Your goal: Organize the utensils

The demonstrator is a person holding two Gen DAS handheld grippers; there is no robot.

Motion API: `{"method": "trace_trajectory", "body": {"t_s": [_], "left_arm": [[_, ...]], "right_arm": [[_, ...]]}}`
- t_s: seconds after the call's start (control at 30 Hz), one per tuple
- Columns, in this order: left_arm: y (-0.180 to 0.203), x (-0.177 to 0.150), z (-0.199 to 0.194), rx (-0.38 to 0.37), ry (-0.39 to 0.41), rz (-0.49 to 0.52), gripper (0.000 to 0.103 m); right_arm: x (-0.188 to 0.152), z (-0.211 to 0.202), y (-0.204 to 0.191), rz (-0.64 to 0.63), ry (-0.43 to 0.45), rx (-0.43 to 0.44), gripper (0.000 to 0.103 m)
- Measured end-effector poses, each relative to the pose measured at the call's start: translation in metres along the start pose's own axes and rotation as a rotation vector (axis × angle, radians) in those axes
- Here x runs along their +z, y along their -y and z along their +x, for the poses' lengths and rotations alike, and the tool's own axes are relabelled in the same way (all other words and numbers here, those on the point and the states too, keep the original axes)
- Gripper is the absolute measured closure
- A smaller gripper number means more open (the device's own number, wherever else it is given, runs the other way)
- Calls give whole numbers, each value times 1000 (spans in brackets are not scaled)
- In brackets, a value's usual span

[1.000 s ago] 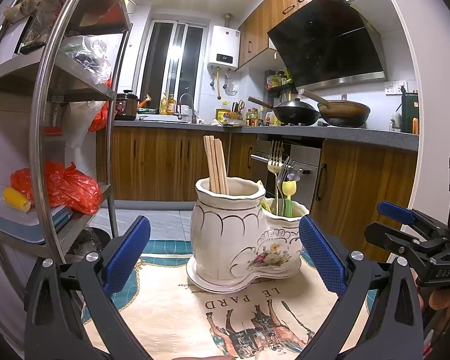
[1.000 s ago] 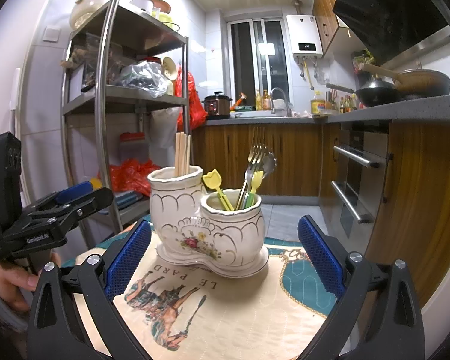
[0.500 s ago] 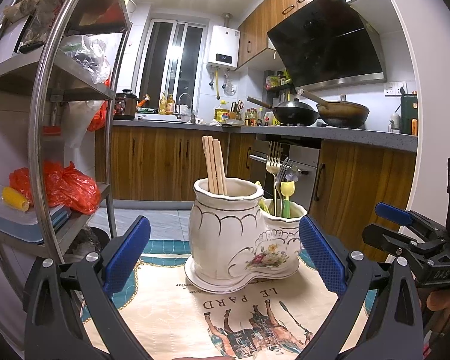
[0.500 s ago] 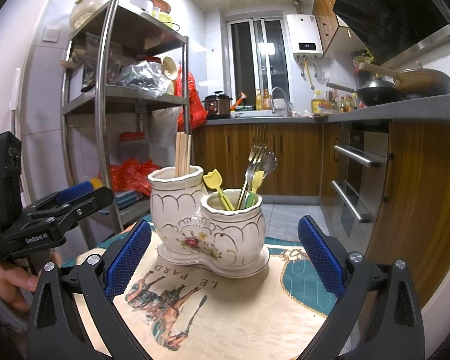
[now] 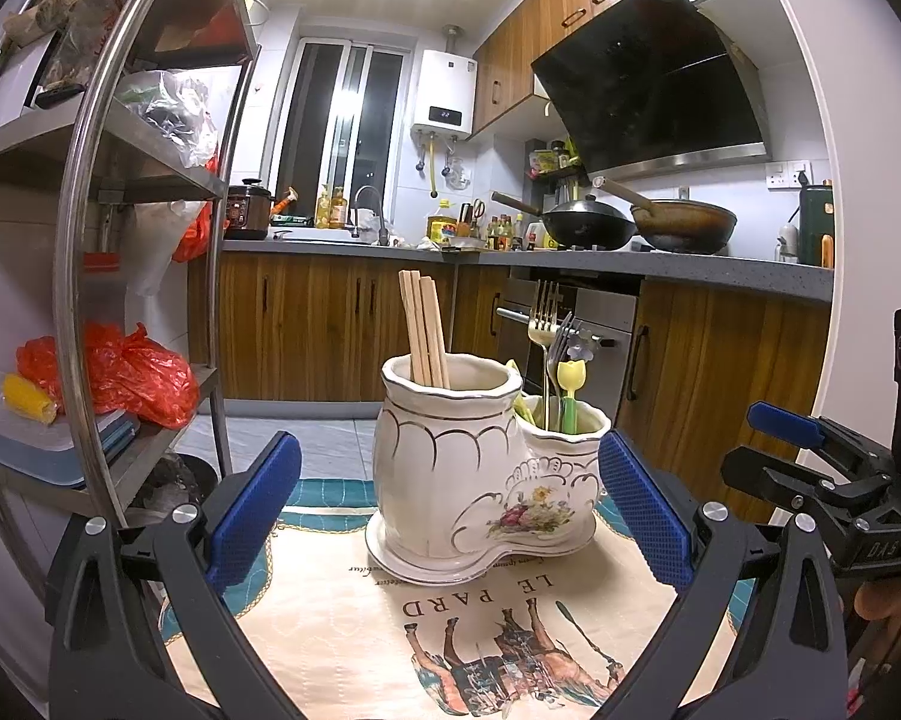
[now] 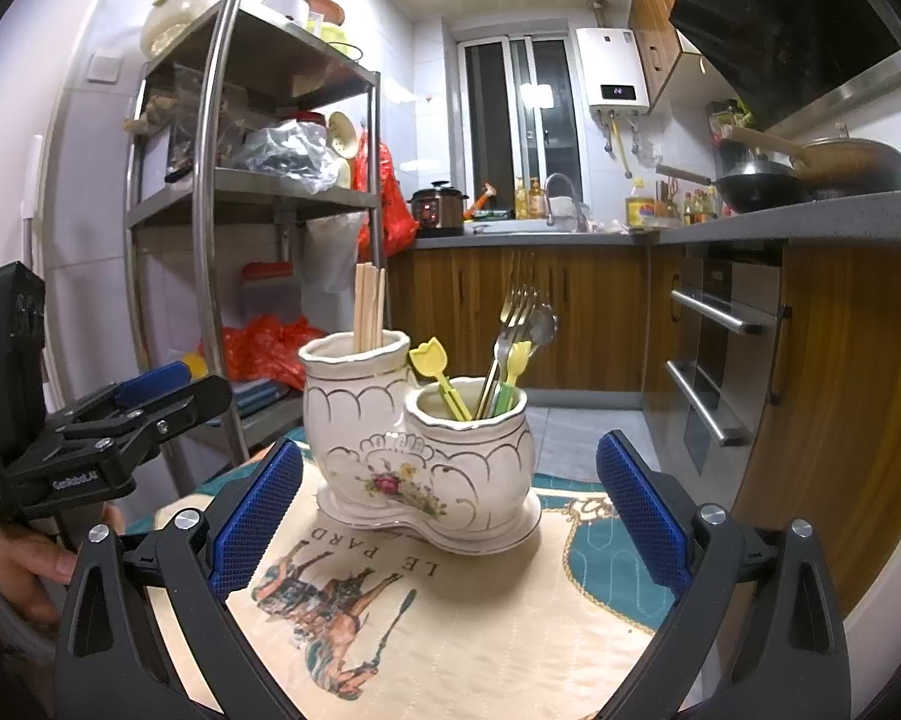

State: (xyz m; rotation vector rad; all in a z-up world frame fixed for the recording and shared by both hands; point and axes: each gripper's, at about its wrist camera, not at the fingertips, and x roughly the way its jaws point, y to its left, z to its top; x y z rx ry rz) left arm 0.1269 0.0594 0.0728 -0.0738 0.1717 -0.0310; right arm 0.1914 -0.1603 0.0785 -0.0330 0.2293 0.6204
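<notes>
A white ceramic double-pot utensil holder (image 5: 480, 480) (image 6: 420, 456) stands on a horse-print table mat (image 5: 450, 630) (image 6: 450, 612). Its taller pot holds wooden chopsticks (image 5: 423, 330) (image 6: 371, 306). Its lower pot holds metal forks (image 5: 543, 324) (image 6: 513, 318) and yellow plastic picks (image 5: 570, 378) (image 6: 429, 360). My left gripper (image 5: 450, 510) is open and empty, facing the holder. My right gripper (image 6: 444, 510) is open and empty, facing the holder from the other side. Each gripper shows in the other's view, the right one (image 5: 822, 480) and the left one (image 6: 120, 420).
A steel shelf rack (image 5: 90, 300) (image 6: 210, 210) with bags and boxes stands to the left. Wooden cabinets, an oven (image 6: 714, 360) and a counter with woks (image 5: 630, 228) lie behind and to the right.
The holder has shifted very slightly left in the left wrist view. Nothing else has visibly changed.
</notes>
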Motion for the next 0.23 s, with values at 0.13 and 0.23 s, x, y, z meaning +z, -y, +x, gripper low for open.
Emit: {"method": "trace_trajectory", "body": {"t_s": [0.13, 0.23], "left_arm": [[0, 0, 0, -1, -4, -2, 5], [0, 0, 0, 1, -5, -1, 5]], "right_arm": [[0, 0, 0, 3, -3, 1, 5], [0, 0, 0, 3, -1, 1, 5]]}}
